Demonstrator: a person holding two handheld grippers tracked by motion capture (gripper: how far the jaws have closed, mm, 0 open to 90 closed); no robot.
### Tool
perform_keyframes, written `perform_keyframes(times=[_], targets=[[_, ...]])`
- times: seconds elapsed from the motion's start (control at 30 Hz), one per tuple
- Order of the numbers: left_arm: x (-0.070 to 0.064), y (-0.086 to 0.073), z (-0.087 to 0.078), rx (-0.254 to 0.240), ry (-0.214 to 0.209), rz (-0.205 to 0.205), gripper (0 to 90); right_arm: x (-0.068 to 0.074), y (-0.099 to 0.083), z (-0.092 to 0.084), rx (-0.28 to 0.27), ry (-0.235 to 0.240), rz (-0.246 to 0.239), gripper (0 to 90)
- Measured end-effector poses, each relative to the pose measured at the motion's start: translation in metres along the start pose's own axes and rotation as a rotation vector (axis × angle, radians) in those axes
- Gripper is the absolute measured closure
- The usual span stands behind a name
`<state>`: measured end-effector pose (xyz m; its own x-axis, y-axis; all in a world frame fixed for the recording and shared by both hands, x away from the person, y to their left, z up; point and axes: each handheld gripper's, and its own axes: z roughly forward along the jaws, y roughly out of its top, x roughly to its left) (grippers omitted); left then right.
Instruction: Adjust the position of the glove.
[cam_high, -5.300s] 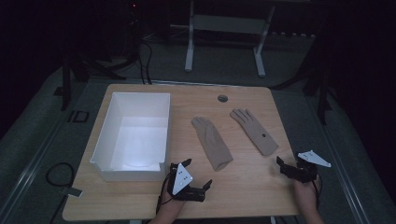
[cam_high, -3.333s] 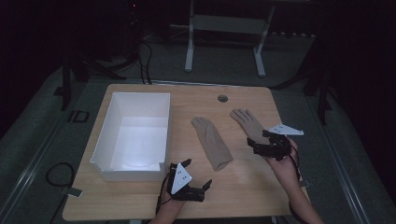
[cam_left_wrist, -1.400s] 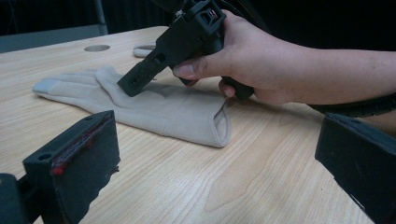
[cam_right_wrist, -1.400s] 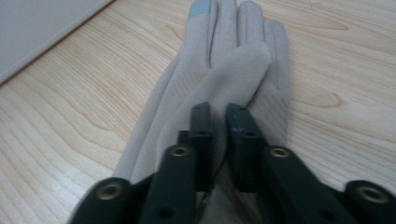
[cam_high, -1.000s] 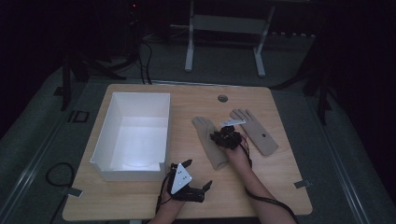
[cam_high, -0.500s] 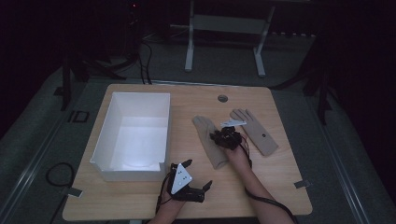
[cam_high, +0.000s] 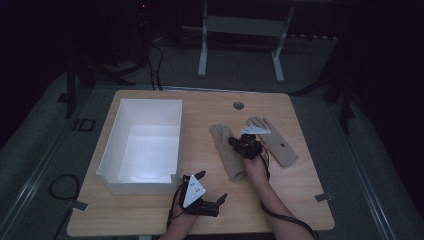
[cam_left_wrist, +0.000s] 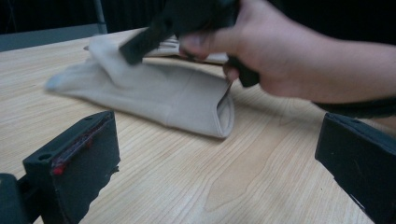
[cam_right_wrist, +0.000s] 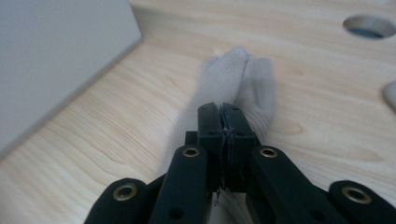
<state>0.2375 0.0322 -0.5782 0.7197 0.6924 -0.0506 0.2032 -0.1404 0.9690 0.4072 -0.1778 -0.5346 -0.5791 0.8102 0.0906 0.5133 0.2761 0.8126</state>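
the right claw (cam_high: 239, 144) is pinched tight on the near glove (cam_high: 229, 159), its two black jaws pressed together with a fold of the beige cloth caught between them, as the right gripper view shows (cam_right_wrist: 223, 140). its jaws have just been closing on that cloth. the glove lies lengthwise near the middle of the wooden surface (cam_high: 210, 105), fingers toward the far side and cuff toward the person; in the left gripper view its open cuff (cam_left_wrist: 219, 109) faces the camera while the cloth under the claw is gathered upward. a second glove (cam_high: 277, 145) lies flat just to the right. the white box (cam_high: 145, 145) stands to the left. the left claw (cam_high: 210, 192) rests at the near edge, jaws spread wide, holding nothing.
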Motion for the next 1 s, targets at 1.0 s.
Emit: perform_keyframes(times=[1.0], targets=[[0.000,0.000,0.000,0.002,0.003,-0.002,0.2,0.004,-0.060,-0.054,-0.033,-0.218,0.281,87.4]])
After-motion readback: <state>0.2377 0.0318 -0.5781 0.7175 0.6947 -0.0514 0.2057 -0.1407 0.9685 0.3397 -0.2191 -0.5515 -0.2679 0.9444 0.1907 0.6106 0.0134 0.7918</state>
